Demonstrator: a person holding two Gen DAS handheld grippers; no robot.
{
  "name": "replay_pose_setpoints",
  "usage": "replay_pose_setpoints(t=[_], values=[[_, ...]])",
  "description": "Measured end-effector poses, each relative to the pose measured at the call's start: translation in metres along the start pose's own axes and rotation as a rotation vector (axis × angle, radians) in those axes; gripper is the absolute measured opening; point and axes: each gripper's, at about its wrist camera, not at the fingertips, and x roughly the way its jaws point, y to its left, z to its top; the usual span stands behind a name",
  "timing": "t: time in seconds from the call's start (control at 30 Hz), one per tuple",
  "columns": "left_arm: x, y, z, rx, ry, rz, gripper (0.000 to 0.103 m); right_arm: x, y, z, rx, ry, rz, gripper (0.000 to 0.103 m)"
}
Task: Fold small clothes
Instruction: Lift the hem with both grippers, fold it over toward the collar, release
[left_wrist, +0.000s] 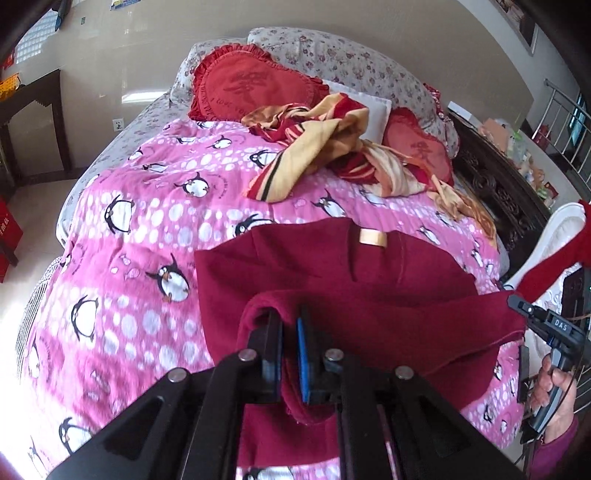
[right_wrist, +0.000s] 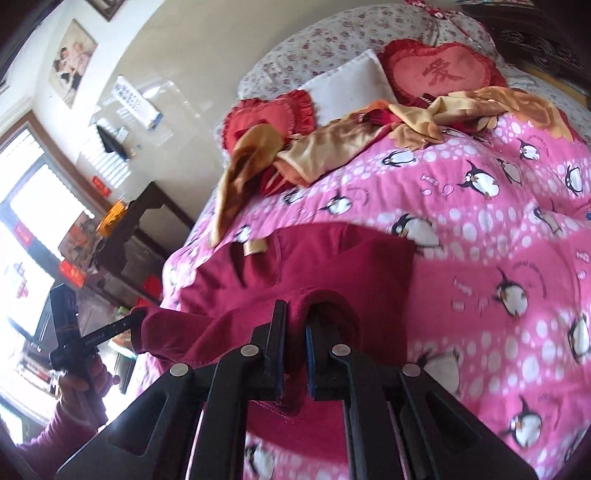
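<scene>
A dark red garment (left_wrist: 369, 280) with a tan neck label (left_wrist: 373, 237) lies on the pink penguin quilt (left_wrist: 140, 229). My left gripper (left_wrist: 290, 314) is shut on its near hem at one corner, lifted and folded over the body. My right gripper (right_wrist: 295, 310) is shut on the other hem corner of the same garment (right_wrist: 295, 258). Each gripper shows at the edge of the other's view: the right one at the far right (left_wrist: 517, 301), the left one at the far left (right_wrist: 142, 314). The fabric stretches between them.
Crumpled yellow and red clothes (left_wrist: 325, 147) lie further up the bed beside red heart cushions (left_wrist: 243, 85) and a white pillow (right_wrist: 351, 85). A dark carved bed frame (left_wrist: 498, 184) runs on the right, a dark wooden table (left_wrist: 33, 110) stands at the left.
</scene>
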Motion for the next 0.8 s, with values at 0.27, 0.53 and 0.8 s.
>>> replay_pose_setpoints(t=[0.27, 0.53, 0.8], values=[[0.043, 0.019, 0.013, -0.045, 0.056, -0.018, 0.052, 0.043, -0.026, 0.022, 0.067, 0.044, -0.033, 0.016], [-0.012, 0.020, 0.006, 0.006, -0.057, -0.041, 0.071, -0.009, -0.024, -0.004, 0.030, -0.040, -0.040, 0.017], [0.032, 0.005, -0.013, 0.038, 0.056, -0.002, 0.071, 0.035, -0.003, -0.006, -0.043, 0.047, -0.036, 0.017]])
